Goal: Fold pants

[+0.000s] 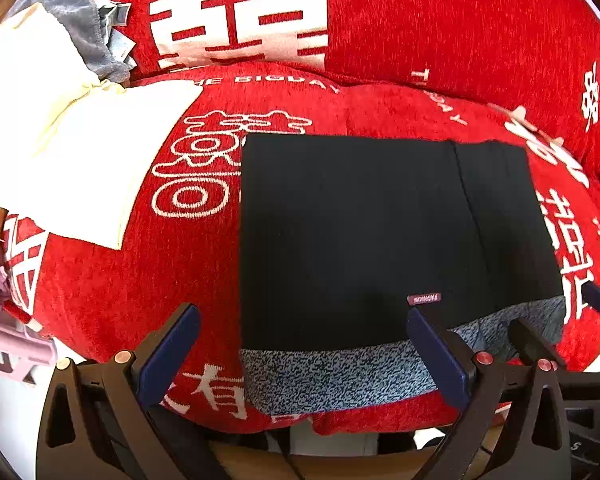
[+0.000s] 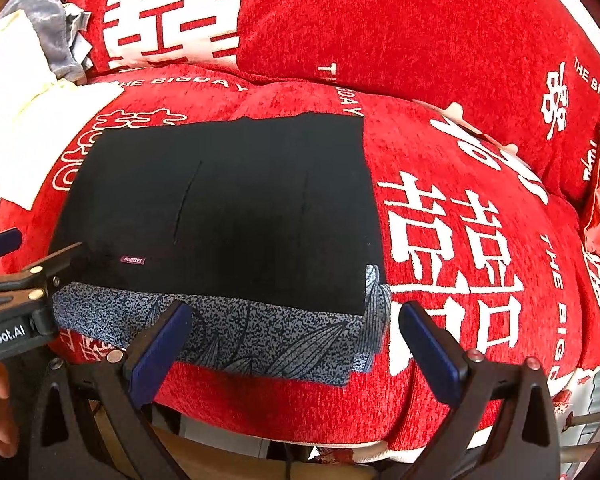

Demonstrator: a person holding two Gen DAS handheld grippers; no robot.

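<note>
On the red cushion [image 1: 112, 292], black pants [image 1: 360, 232] lie folded square atop a speckled garment [image 1: 340, 372], soft and limp, best pinched at the 6 o'clock edge; my left gripper [image 1: 304, 356] and right gripper [image 2: 296, 344] gape empty.

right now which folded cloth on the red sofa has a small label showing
The black pants, folded square, with a small pink label near their front edge. The speckled blue cloth beneath and the cream cloth show none.
</note>
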